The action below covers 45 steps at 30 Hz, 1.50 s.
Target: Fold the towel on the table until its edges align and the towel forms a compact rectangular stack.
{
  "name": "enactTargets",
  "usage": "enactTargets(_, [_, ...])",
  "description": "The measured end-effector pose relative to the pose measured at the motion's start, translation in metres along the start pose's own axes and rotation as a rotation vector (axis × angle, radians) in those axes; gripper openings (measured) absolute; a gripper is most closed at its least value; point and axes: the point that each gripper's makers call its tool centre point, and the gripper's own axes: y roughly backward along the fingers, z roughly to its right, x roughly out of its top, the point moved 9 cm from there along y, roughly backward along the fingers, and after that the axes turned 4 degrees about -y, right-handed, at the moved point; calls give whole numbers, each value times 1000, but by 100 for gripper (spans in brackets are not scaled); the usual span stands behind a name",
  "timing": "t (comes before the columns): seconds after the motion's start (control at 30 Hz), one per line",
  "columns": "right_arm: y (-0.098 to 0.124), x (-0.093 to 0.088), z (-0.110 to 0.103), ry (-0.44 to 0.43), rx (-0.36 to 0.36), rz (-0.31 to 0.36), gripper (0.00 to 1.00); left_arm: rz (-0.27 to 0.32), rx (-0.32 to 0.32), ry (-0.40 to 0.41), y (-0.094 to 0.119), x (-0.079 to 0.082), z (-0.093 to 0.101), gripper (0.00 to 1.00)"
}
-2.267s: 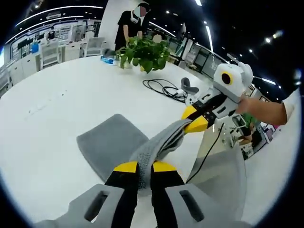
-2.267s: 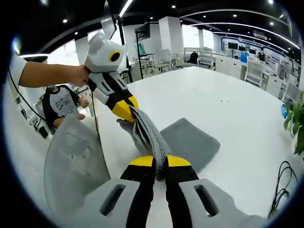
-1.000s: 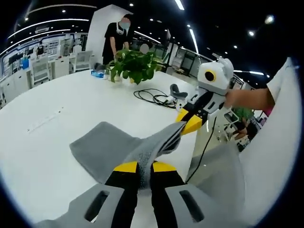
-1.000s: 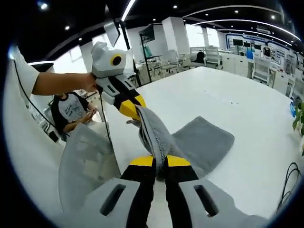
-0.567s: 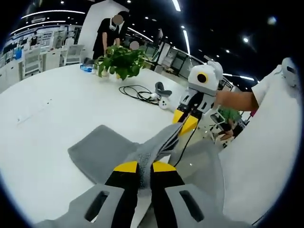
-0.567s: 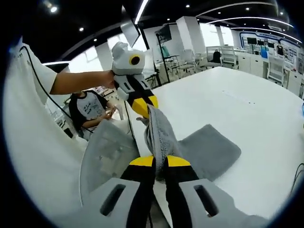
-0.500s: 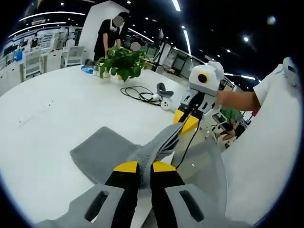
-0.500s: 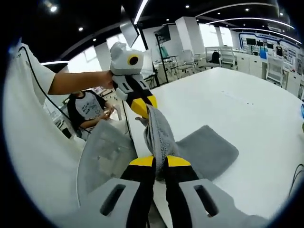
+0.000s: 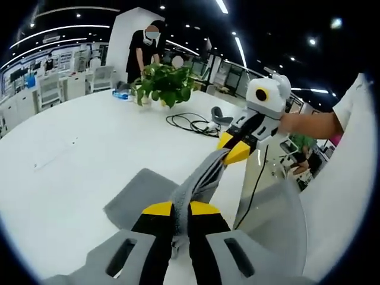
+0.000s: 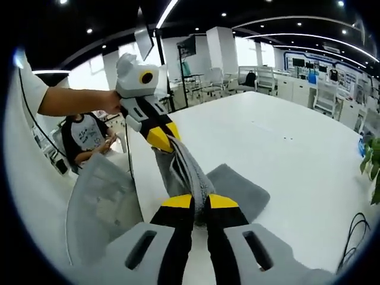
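A grey towel (image 9: 142,196) lies partly on the white table (image 9: 71,154), with its near edge lifted between both grippers. My left gripper (image 9: 181,209) is shut on one corner of that edge. The right gripper (image 9: 233,149) comes in from the right, shut on the other corner. In the right gripper view my right gripper (image 10: 199,202) pinches the towel (image 10: 237,185), and the left gripper (image 10: 159,140) holds the far corner at upper left. The lifted edge hangs bunched between them.
A potted green plant (image 9: 163,83) and a coil of black cable (image 9: 193,123) sit on the far side of the table. A grey mesh chair back (image 10: 101,202) stands by the table edge. A seated person (image 10: 83,139) is behind it, another stands past the plant.
Both views have swung back toward the table. The towel's flat part looks shorter, with the lifted edge carried further over it. Both grippers have kept their hold.
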Motion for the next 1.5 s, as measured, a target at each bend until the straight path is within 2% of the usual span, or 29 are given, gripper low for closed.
enactTargets(0.13, [-5,1,7,-6,-3,-8,6,-1,26,-47,-5,1,-8,8])
enactTargets(0.57, [-30,0,37,70,-53,-49,7,-35,80,-87,-25,0,-34,6])
enactTargets(0.73, [-40,-4,46,86,-61,-74,7,-71,93,-80,-37,-4,-45,5])
enactTargets(0.93, [-49,-11,58,79,-74,-89,7,-86,98,-77,-48,-5,-54,5])
enactTargets(1.5, [-84,-22,83,113,-94,-166,8,-156,115,-37,-69,-31,-74,5])
